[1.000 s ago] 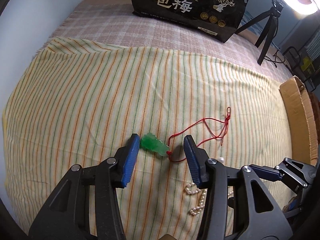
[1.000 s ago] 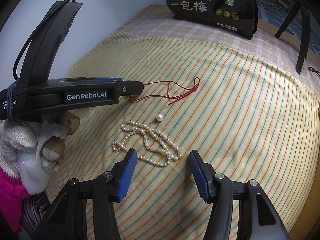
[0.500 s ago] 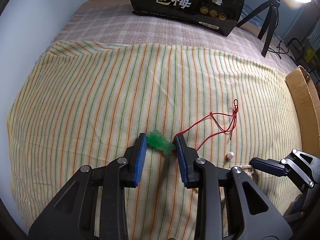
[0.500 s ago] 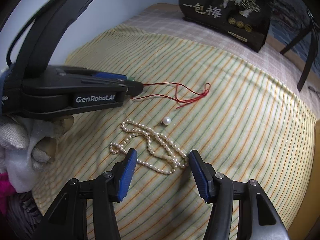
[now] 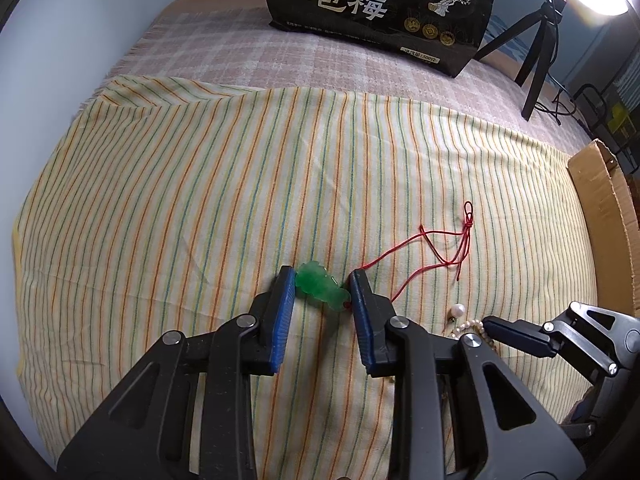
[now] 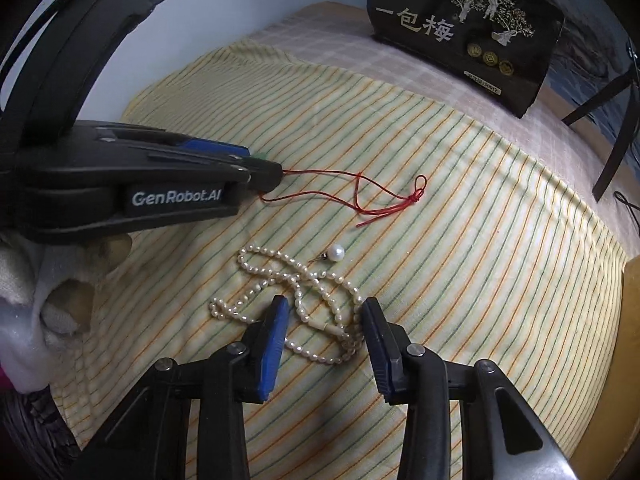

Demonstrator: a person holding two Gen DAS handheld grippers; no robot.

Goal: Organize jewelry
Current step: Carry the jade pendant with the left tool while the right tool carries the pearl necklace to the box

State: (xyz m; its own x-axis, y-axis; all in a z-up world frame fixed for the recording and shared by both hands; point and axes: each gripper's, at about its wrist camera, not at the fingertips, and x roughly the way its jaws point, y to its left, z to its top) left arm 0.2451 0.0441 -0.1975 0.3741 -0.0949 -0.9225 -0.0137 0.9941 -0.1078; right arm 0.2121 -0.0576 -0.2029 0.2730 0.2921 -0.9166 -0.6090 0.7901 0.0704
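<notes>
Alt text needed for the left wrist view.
The left claw grips a green pendant on a striped cloth, its red cord trailing right. Pearls and the right claw's tip sit at lower right; a black bag stands behind.

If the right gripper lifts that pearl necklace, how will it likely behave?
The pearl necklace lies in loose, overlapping loops, so it will probably hang limp and swing. Its small round beads look smooth and may slip from the closing right gripper. The crossed loops could tangle.

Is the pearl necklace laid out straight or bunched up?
Bunched. The pearl necklace lies in crossing loops on the striped cloth, partly between the fingers of the right claw, which is closing. A loose pearl sits beside it.
</notes>
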